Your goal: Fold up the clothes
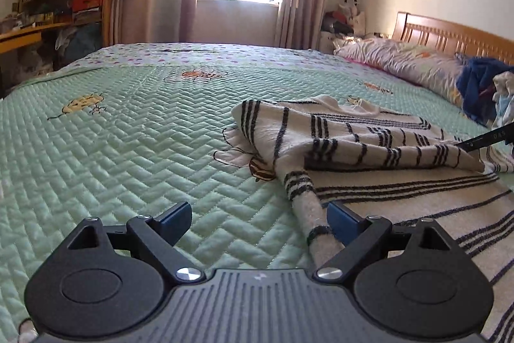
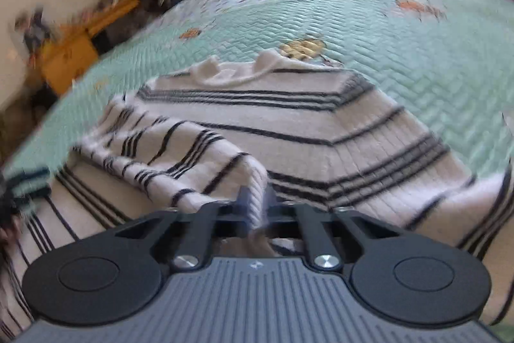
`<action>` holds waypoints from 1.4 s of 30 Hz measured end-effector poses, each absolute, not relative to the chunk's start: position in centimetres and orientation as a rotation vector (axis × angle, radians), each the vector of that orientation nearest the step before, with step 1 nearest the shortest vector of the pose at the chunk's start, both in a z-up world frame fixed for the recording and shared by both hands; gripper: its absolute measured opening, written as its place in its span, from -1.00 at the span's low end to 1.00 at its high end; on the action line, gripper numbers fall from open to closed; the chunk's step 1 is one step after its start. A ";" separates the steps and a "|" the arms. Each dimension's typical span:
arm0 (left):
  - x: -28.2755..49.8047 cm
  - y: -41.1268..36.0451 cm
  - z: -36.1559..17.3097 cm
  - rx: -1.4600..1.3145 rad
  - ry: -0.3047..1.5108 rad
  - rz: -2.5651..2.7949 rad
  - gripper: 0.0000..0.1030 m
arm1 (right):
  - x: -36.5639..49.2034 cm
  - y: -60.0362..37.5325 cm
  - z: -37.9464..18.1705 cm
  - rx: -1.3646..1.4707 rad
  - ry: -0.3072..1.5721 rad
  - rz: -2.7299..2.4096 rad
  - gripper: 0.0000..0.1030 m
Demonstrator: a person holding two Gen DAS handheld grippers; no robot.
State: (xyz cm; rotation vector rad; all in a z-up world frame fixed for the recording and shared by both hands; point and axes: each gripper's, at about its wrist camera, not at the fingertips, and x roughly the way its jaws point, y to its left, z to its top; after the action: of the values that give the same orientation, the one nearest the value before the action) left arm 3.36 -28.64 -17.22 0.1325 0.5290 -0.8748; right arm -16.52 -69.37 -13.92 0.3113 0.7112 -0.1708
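Closest in, the right gripper [image 2: 255, 201] is pinched tight on the cuff of the striped sweater's sleeve [image 2: 180, 156], while the left gripper [image 1: 257, 221] gapes wide and empty just beside the other sleeve [image 1: 308, 208]. The striped sweater [image 2: 289, 124] lies spread on the green quilt [image 1: 128, 143]. I'd carry that sleeve across the body, keeping it taut and flat, before releasing.

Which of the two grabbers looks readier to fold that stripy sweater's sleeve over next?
The right gripper: it is already shut on the sleeve of the cream knitted sweater with black stripes. The left gripper is open, holding nothing, beside the other sleeve.
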 end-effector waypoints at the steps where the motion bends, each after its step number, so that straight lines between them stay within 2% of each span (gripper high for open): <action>1: 3.5 -28.6 -17.4 0.124 0.533 -0.875 0.78 | -16.2 -68.8 -13.2 0.266 0.709 -0.170 -0.82; 6: 3.5 -28.9 -17.6 0.141 0.541 -0.874 0.79 | -14.2 -69.1 -8.3 0.056 0.624 -0.201 -0.81; 7: 3.4 -29.0 -17.6 0.150 0.538 -0.874 0.79 | -13.6 -69.7 -8.3 0.048 0.647 -0.192 -0.74; 8: 3.4 -29.1 -17.7 0.157 0.538 -0.873 0.79 | -12.8 -70.5 -8.7 0.057 0.692 -0.178 -0.50; 10: 3.4 -29.1 -17.8 0.158 0.540 -0.872 0.79 | -12.3 -71.7 -9.9 0.093 0.747 -0.266 -0.24; 11: 3.5 -29.1 -17.8 0.153 0.543 -0.871 0.79 | -12.2 -72.2 -10.6 0.113 0.770 -0.325 -0.24; 12: 3.6 -29.0 -17.8 0.149 0.544 -0.871 0.80 | -12.8 -72.5 -10.7 0.151 0.741 -0.380 -0.24; 14: 3.7 -29.0 -17.9 0.147 0.548 -0.873 0.81 | -15.4 -71.9 -9.8 0.288 0.567 -0.388 -0.19; 15: 3.7 -29.1 -18.0 0.151 0.550 -0.875 0.81 | -16.3 -71.0 -9.5 0.342 0.491 -0.344 -0.12; 17: 3.7 -29.2 -18.0 0.155 0.552 -0.879 0.81 | -16.2 -68.8 -9.6 0.447 0.406 -0.241 0.24; 22: 3.9 -29.1 -18.1 0.147 0.561 -0.877 0.84 | -10.2 -66.9 -14.4 0.986 0.235 0.031 0.24; 25: 4.2 -28.8 -18.1 0.116 0.572 -0.885 0.84 | -6.4 -66.9 -18.9 1.141 0.271 0.020 0.22; 26: 4.2 -28.7 -18.1 0.108 0.570 -0.887 0.84 | -6.1 -67.6 -19.9 1.142 0.290 -0.042 -0.18; 27: 4.2 -28.6 -18.1 0.101 0.567 -0.888 0.85 | -6.4 -68.6 -20.5 1.137 0.289 -0.111 -0.47; 28: 4.2 -28.5 -18.1 0.098 0.561 -0.890 0.86 | -7.3 -69.8 -20.7 1.135 0.255 -0.184 -0.54; 30: 3.9 -28.4 -17.6 0.094 0.539 -0.888 0.87 | -10.2 -71.7 -19.3 1.128 0.144 -0.345 -0.37; 32: 3.5 -28.4 -17.0 0.091 0.512 -0.882 0.87 | -11.2 -71.6 -17.2 1.119 0.126 -0.325 -0.14; 33: 3.3 -28.5 -16.5 0.089 0.496 -0.884 0.87 | -10.8 -70.6 -16.3 1.092 0.152 -0.250 -0.09; 35: 2.6 -29.6 -14.8 0.081 0.453 -0.924 0.88 | -8.8 -67.4 -15.3 0.996 0.281 -0.075 0.29; 37: 2.0 -32.6 -13.2 0.118 0.416 -1.004 0.95 | -7.2 -65.2 -16.0 0.903 0.415 -0.052 0.29; 38: 1.7 -34.2 -12.4 0.137 0.398 -1.043 0.98 | -6.9 -65.1 -16.9 0.882 0.464 -0.107 0.20; 39: 1.5 -35.8 -11.9 0.154 0.387 -1.083 0.98 | -7.0 -65.4 -17.9 0.884 0.492 -0.156 -0.07; 40: 1.6 -37.6 -12.2 0.169 0.399 -1.123 0.98 | -7.7 -66.0 -18.6 0.911 0.495 -0.193 -0.65; 41: 1.9 -39.4 -12.6 0.180 0.416 -1.156 0.97 | -8.7 -66.5 -18.9 0.960 0.489 -0.212 -0.76; 42: 2.3 -40.9 -13.3 0.183 0.446 -1.168 0.93 | -9.9 -66.8 -18.8 1.004 0.474 -0.217 -0.73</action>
State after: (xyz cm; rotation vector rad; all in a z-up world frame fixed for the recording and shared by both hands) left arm 2.30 -40.88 -13.25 0.1834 0.4464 -1.1683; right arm -9.85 -66.77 -18.84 1.0042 0.4736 -0.2167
